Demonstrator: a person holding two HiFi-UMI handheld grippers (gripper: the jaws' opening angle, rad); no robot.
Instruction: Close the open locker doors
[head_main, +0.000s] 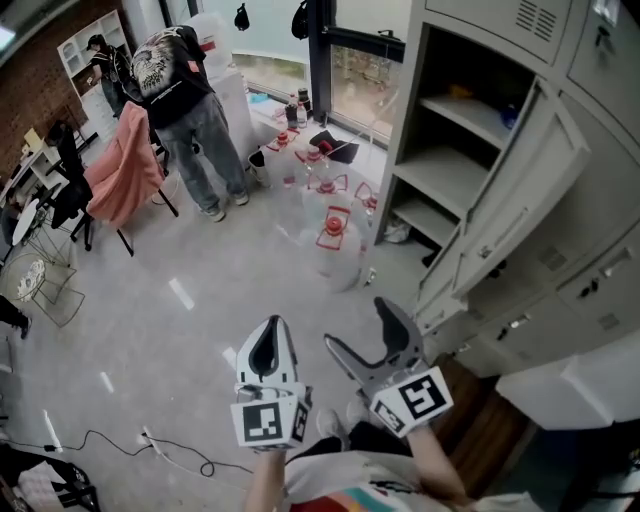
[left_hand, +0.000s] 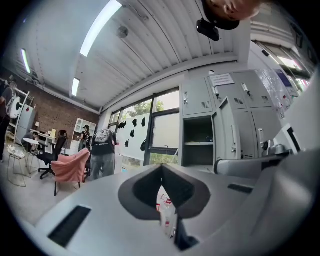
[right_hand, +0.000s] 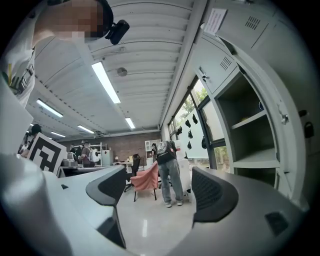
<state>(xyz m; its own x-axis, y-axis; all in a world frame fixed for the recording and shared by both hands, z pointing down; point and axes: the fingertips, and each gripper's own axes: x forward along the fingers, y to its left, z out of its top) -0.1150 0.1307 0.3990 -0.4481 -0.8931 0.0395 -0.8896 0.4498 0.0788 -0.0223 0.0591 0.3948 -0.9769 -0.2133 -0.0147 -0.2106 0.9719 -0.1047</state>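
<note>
Head view: left gripper (head_main: 270, 335), jaws pressed together, holding nothing. Right gripper (head_main: 360, 335), jaws wide apart, holding nothing. The open locker door (head_main: 520, 200) stands ahead and to the right, well apart from both.
Left gripper view: jaws meet.
Right gripper view: jaws spread, with the door at the right, untouched.

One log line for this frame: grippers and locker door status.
left gripper shut, empty | right gripper open, empty | locker door open, untouched | closing not yet begun
</note>
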